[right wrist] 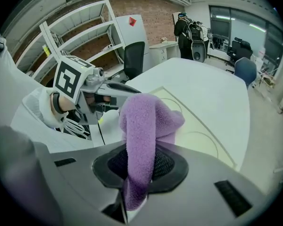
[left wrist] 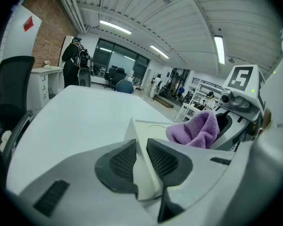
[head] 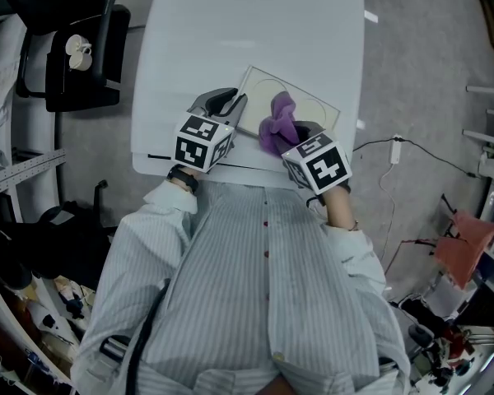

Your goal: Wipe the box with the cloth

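A flat, pale box (head: 309, 105) lies on the white table (head: 230, 39) near its front edge. My left gripper (head: 235, 105) is shut on the box's left corner (left wrist: 134, 140), and the dark pads clamp the thin edge. My right gripper (head: 281, 134) is shut on a purple cloth (head: 277, 122), which bunches up on the box's near part. In the right gripper view the cloth (right wrist: 144, 126) stands between the pads and hangs over the box (right wrist: 198, 131). From the left gripper view the cloth (left wrist: 195, 128) sits on the box to the right.
A black office chair (head: 74, 48) stands left of the table. Cables trail over the floor (head: 412, 151) on the right. The person's striped shirt (head: 255, 286) fills the lower middle. Shelving (right wrist: 70, 36) and a distant person (right wrist: 188, 29) show behind.
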`<state>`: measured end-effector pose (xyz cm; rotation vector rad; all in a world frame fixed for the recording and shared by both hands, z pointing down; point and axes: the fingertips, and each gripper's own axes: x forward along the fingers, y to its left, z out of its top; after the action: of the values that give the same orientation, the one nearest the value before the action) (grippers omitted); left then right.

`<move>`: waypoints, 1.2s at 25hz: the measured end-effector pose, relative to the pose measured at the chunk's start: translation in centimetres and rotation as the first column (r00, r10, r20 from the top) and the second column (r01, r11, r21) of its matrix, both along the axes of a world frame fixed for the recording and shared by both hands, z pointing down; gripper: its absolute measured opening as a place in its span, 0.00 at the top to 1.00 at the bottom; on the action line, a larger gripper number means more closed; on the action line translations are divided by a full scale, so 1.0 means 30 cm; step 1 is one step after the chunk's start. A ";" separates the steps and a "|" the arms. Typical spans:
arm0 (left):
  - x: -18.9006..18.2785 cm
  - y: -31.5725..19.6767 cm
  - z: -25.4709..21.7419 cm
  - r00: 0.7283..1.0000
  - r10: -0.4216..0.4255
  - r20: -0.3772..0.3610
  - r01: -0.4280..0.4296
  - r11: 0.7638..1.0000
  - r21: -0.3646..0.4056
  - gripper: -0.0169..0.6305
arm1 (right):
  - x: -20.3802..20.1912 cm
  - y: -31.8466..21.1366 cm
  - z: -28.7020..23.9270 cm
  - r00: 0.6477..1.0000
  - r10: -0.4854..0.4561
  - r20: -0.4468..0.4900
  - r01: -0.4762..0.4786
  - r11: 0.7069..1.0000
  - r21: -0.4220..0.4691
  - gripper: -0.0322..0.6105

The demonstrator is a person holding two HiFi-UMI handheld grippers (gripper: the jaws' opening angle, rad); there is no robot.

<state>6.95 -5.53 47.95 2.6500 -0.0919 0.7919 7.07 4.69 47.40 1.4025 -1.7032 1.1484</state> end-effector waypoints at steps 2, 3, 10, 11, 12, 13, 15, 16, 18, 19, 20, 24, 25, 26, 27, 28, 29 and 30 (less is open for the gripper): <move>0.000 -0.001 0.001 1.000 0.001 0.002 -0.001 1.000 0.003 0.88 | 0.020 0.039 0.001 1.000 0.012 -0.009 -0.012 1.000 -0.020 0.85; 0.000 0.000 0.002 1.000 0.002 0.004 -0.002 1.000 0.005 0.88 | 0.029 0.059 0.002 1.000 0.018 -0.014 -0.018 0.999 -0.028 0.85; 0.003 -0.003 0.004 1.000 -0.010 0.002 0.010 1.000 0.012 0.88 | 0.108 0.191 0.008 0.997 0.066 -0.049 -0.070 0.994 -0.079 0.85; 0.003 -0.003 0.003 1.000 -0.014 0.001 0.014 1.000 0.011 0.88 | 0.119 0.209 0.006 0.996 0.074 -0.056 -0.079 0.993 -0.085 0.85; 0.003 -0.003 0.002 1.000 -0.017 0.000 0.017 1.000 0.009 0.88 | 0.130 0.227 0.005 0.995 0.081 -0.061 -0.086 0.992 -0.090 0.85; 0.003 -0.002 0.002 1.000 -0.021 0.000 0.021 1.000 0.009 0.88 | 0.139 0.244 0.004 0.994 0.086 -0.063 -0.092 0.991 -0.093 0.85; 0.006 -0.003 0.003 1.000 -0.025 0.002 0.025 1.000 0.014 0.88 | 0.152 0.275 0.003 0.995 0.093 -0.049 -0.097 0.991 -0.091 0.85; 0.008 -0.003 0.004 1.000 -0.027 0.003 0.027 0.999 0.016 0.88 | 0.157 0.288 0.001 0.995 0.098 -0.036 -0.101 0.991 -0.087 0.85; 0.009 -0.002 0.005 0.999 -0.032 0.005 0.032 0.999 0.019 0.88 | 0.163 0.307 -0.004 0.993 0.117 -0.017 -0.118 0.990 -0.075 0.85; 0.009 -0.002 0.005 0.999 -0.035 0.005 0.035 0.999 0.020 0.88 | 0.165 0.311 -0.007 0.992 0.124 -0.012 -0.125 0.990 -0.069 0.85; 0.008 -0.002 0.004 0.999 -0.038 0.006 0.038 0.999 0.022 0.88 | 0.165 0.312 -0.010 0.992 0.129 -0.005 -0.129 0.990 -0.063 0.85; 0.008 -0.004 0.003 0.999 -0.050 0.005 0.050 0.998 0.024 0.88 | 0.162 0.306 -0.023 0.989 0.130 0.074 -0.129 0.991 -0.022 0.85; 0.008 -0.004 0.003 0.999 -0.052 0.005 0.052 0.998 0.024 0.88 | 0.159 0.304 -0.033 0.986 0.127 0.106 -0.127 0.992 -0.005 0.85; 0.009 -0.004 0.003 0.999 -0.054 0.004 0.054 0.998 0.024 0.88 | 0.157 0.300 -0.046 0.983 0.123 0.138 -0.126 0.992 0.013 0.85; 0.008 -0.004 0.003 0.998 -0.055 0.003 0.055 0.998 0.025 0.88 | 0.158 0.292 -0.065 0.979 0.120 0.164 -0.128 0.991 0.034 0.85; 0.008 -0.004 0.002 0.998 -0.056 0.002 0.056 0.998 0.025 0.88 | 0.162 0.280 -0.087 0.977 0.117 0.179 -0.129 0.990 0.057 0.85; 0.008 -0.004 0.001 0.998 -0.057 0.001 0.057 0.998 0.026 0.88 | 0.169 0.266 -0.112 0.976 0.112 0.187 -0.129 0.988 0.083 0.85; 0.008 -0.004 0.000 0.998 -0.057 0.000 0.057 0.998 0.027 0.88 | 0.178 0.248 -0.141 0.977 0.104 0.188 -0.126 0.986 0.112 0.85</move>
<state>7.18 -5.66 47.95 2.6596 -0.1791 0.7789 12.42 12.14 43.18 1.5293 -1.8681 1.2878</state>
